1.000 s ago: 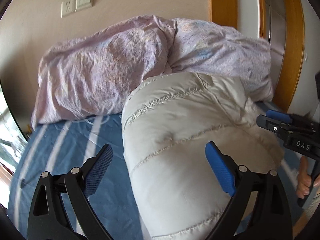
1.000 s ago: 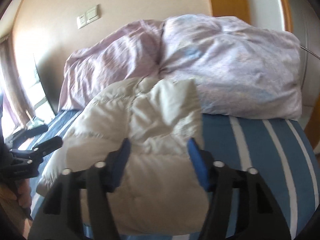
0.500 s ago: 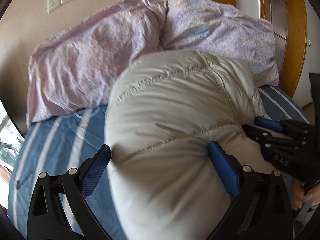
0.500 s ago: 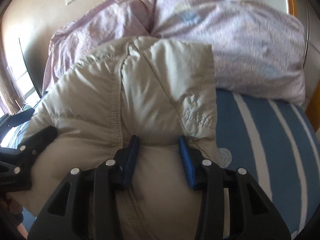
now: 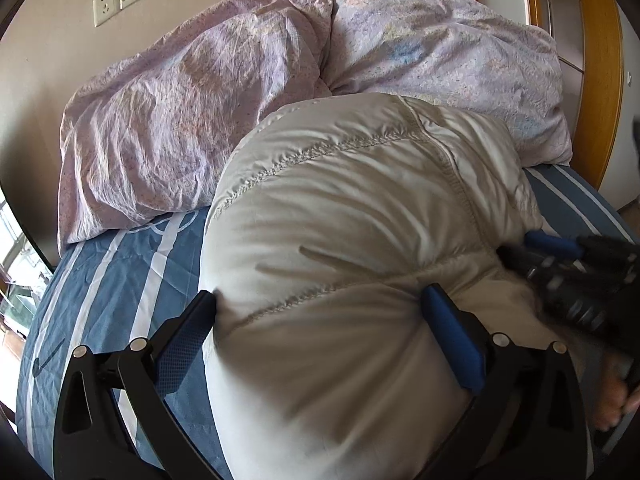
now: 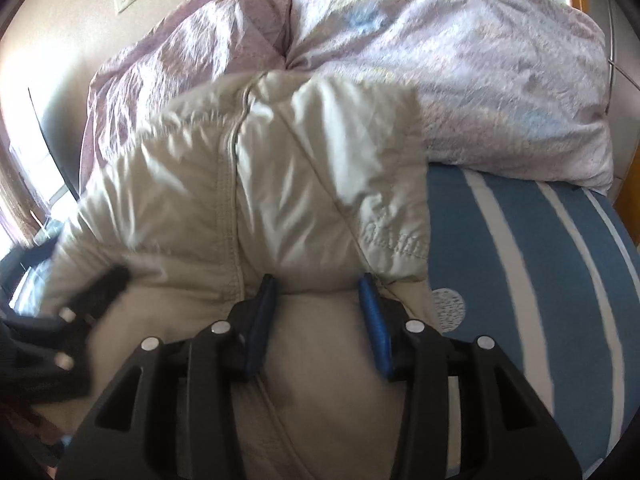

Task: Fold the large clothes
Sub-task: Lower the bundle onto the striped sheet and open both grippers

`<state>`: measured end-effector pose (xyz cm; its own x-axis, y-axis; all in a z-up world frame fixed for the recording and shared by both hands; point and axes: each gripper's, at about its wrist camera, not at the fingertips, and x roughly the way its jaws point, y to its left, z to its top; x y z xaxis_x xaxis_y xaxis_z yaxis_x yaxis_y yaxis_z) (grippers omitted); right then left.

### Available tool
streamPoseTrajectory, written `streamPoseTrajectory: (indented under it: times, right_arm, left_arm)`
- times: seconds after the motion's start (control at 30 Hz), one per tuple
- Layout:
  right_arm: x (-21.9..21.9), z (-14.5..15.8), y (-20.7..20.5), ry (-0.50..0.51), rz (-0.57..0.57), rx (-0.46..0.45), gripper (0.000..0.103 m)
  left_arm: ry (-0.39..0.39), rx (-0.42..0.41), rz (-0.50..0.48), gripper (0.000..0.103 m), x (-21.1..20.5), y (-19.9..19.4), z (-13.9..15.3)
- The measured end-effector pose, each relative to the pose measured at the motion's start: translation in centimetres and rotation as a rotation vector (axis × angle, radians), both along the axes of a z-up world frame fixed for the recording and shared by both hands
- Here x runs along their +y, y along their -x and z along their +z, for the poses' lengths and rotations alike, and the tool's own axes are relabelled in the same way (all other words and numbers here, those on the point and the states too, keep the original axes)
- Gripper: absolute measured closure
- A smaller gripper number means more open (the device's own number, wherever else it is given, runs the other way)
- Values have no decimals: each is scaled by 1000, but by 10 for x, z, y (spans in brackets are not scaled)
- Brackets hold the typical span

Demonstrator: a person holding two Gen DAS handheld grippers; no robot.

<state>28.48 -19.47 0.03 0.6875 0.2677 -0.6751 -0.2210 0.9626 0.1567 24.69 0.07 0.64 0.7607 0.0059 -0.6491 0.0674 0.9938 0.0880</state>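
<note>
Cream down jacket (image 5: 340, 248) bunched on blue striped bedsheet (image 5: 120, 272), just before lilac duvet (image 5: 192, 112), left gripper (image 5: 320, 320) spread wide across a puffy fold (pads barely touching), right gripper (image 6: 320, 304) clenched on jacket bulge.

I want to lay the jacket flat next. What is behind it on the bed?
Behind the puffy jacket lies a bunched lilac duvet against the wall. The jacket covers the duvet's lower middle and the striped sheet beneath.
</note>
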Motion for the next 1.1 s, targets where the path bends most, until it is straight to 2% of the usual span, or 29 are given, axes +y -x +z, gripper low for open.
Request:
streamPoseTrajectory:
  times: [0.1,0.3,0.33,0.4,0.43,0.5,0.73,0.87,1.0,1.1]
  right_arm:
    - [-8,26,-7,-61,-35,-60,60]
    - [3,40,-39,-50,-87,-73,58]
    - [5,36,-48,-40,-102,-50,57]
    - [7,13,-70,17,-140,61,56]
    - [6,-2,-79,13,-141,115,52]
    - [2,-14,-85,-1,-158,140,52]
    - [-1,-27,-91,-3,-182,160,50]
    - [-5,-5,-54,-19,-147,89,52]
    - [-8,17,4,-66,-48,14,52]
    - [-5,20,34,-60,2,-8,52]
  left_arm:
    - [6,5,-1,1,1,-2,0]
    - [4,4,1,1,0,-2,1]
    - [4,3,2,1,1,-2,1]
    - [5,-1,3,1,-1,-4,0]
    - [6,-6,-2,1,-2,-4,0]
    - [-2,-15,-6,1,-7,-6,1]
    - [-22,-33,3,1,-14,-7,2]
    - [21,-36,-6,1,-1,16,15]
    - [-8,-86,12,1,9,46,27]
    - [1,-82,17,1,15,57,30]
